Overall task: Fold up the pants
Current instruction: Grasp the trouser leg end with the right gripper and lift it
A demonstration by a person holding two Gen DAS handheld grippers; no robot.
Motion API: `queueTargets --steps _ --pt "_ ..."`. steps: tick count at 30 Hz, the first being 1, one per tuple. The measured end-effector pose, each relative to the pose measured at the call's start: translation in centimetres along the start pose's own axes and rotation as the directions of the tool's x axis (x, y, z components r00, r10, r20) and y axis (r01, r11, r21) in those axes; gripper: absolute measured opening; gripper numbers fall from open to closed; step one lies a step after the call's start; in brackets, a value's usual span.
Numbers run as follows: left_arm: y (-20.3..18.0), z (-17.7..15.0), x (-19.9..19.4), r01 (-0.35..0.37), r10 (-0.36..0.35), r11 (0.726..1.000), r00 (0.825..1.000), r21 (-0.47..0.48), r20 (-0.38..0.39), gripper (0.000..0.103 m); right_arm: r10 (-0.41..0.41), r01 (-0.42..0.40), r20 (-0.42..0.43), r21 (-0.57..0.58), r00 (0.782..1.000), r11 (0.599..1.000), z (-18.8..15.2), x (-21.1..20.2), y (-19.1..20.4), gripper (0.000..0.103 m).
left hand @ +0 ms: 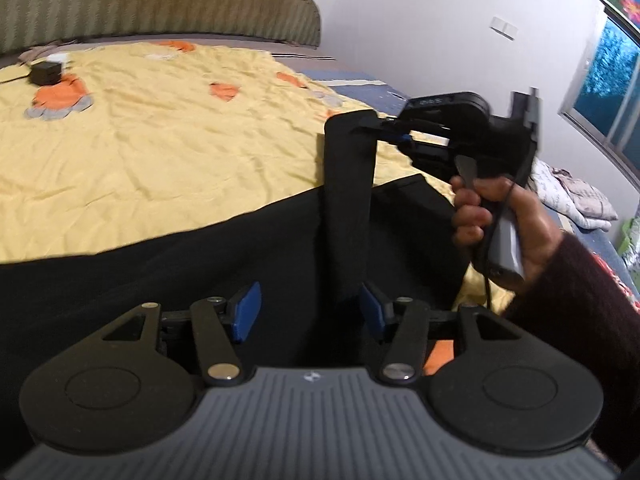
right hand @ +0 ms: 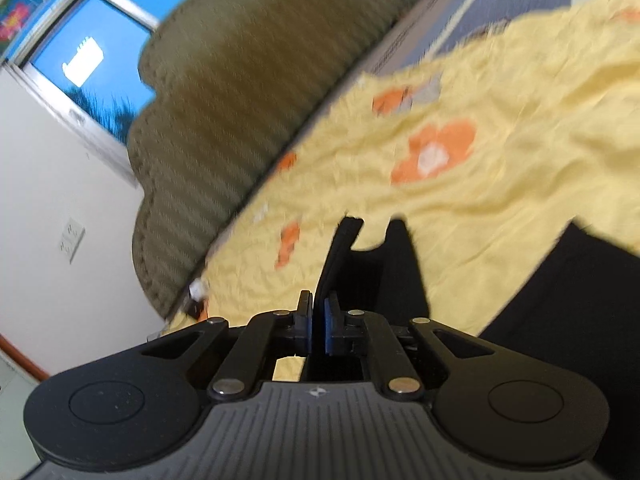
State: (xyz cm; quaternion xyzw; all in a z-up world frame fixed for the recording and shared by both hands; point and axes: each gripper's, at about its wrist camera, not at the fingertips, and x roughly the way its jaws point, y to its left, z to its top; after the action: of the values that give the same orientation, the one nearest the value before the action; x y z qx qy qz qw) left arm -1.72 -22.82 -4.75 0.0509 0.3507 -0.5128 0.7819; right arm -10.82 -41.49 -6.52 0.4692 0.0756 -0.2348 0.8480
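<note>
Black pants [left hand: 160, 272] lie spread on a yellow bedsheet [left hand: 160, 128]. A narrow strip of the pants [left hand: 350, 200] is pulled up taut from the pile. My right gripper [left hand: 394, 134], held by a hand [left hand: 500, 216], is shut on the strip's top end. In the right wrist view its blue pads [right hand: 330, 326] pinch the black cloth [right hand: 400, 272] at the right gripper [right hand: 319, 326]. My left gripper [left hand: 310, 314] stands open just over the pants. The strip's lower end hangs between its jaws, close to the right pad [left hand: 372, 316], with a wide gap to the left pad.
A padded olive headboard [left hand: 160, 0] runs along the far side of the bed. A small black box [left hand: 46, 72] sits on the sheet at the far left. Crumpled light clothes [left hand: 572, 196] lie at the right, below a window [left hand: 600, 80].
</note>
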Motion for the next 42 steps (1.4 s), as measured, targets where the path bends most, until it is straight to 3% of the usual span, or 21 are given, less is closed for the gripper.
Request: queueTargets --steps 5,9,11,14,17,21,23,25,27,29,31,34,36,40,42 --pt "-1.4 0.2 0.6 0.040 -0.039 0.998 0.999 0.041 -0.022 0.051 -0.060 0.061 0.138 -0.007 0.989 0.998 -0.6 -7.0 -0.1 0.006" --pt "-1.8 -0.2 1.1 0.049 -0.047 0.997 0.998 0.058 -0.037 0.051 -0.158 0.158 0.186 0.011 0.970 0.987 -1.5 -11.0 -1.7 0.006" --pt "-1.4 -0.4 1.3 0.042 -0.040 0.998 0.998 0.043 -0.044 0.051 -0.126 0.128 0.102 -0.011 0.987 0.992 -1.6 -10.1 -2.3 0.006" --pt "-0.9 -0.4 1.4 0.040 -0.040 0.999 0.998 0.004 -0.050 0.051 -0.059 0.059 0.048 -0.001 0.997 0.998 -1.3 -7.9 -2.1 0.007" --pt "-0.8 -0.2 1.0 0.040 -0.040 0.999 0.998 0.004 -0.043 0.052 -0.009 0.009 0.001 0.077 1.000 0.997 -0.4 -4.5 -2.4 0.007" --pt "-0.6 0.3 1.3 0.033 -0.031 0.999 0.998 0.028 -0.047 0.052 -0.079 0.084 -0.051 0.101 0.996 0.991 0.7 0.3 -3.7 0.007" --pt "-0.5 0.6 1.5 0.028 -0.026 0.999 0.999 0.033 -0.042 0.055 -0.077 0.086 -0.066 0.155 0.995 0.984 1.0 1.7 -5.0 0.007" --pt "-0.2 0.9 1.9 0.026 -0.025 0.999 0.999 0.026 -0.043 0.055 -0.021 0.035 -0.069 0.206 0.997 0.978 1.2 2.5 -6.0 0.008" --pt "0.0 0.9 2.2 0.023 -0.022 1.000 0.999 0.021 -0.046 0.055 0.101 -0.084 -0.054 0.249 0.993 0.965 1.2 2.4 -6.3 0.010" --pt "0.3 0.8 2.5 0.027 -0.027 1.000 0.999 0.013 -0.048 0.055 0.156 -0.147 -0.025 0.209 0.987 0.967 1.4 1.9 -5.2 0.010" --pt "0.4 0.7 2.8 0.025 -0.025 1.000 0.998 0.002 -0.050 0.055 0.116 -0.106 -0.052 0.172 0.992 0.979 1.8 2.5 -4.4 0.014" --pt "0.2 0.7 2.7 0.036 -0.035 0.999 0.998 0.009 -0.050 0.056 0.049 -0.032 -0.070 0.226 0.996 0.974 1.4 1.9 -5.8 0.015" --pt "0.1 0.8 2.7 0.033 -0.032 0.999 0.998 0.026 -0.051 0.056 0.006 0.013 -0.088 0.214 0.996 0.977 0.7 1.2 -6.8 0.022" --pt "0.1 1.9 3.3 0.026 -0.024 0.999 0.999 0.042 -0.048 0.056 0.040 -0.018 -0.109 0.202 0.993 0.979 0.3 1.7 -6.7 0.024" --pt "0.1 2.9 4.0 0.031 -0.029 0.998 0.998 0.058 -0.048 0.056 0.054 -0.027 -0.130 0.202 0.990 0.979 0.8 3.0 -6.1 0.037"
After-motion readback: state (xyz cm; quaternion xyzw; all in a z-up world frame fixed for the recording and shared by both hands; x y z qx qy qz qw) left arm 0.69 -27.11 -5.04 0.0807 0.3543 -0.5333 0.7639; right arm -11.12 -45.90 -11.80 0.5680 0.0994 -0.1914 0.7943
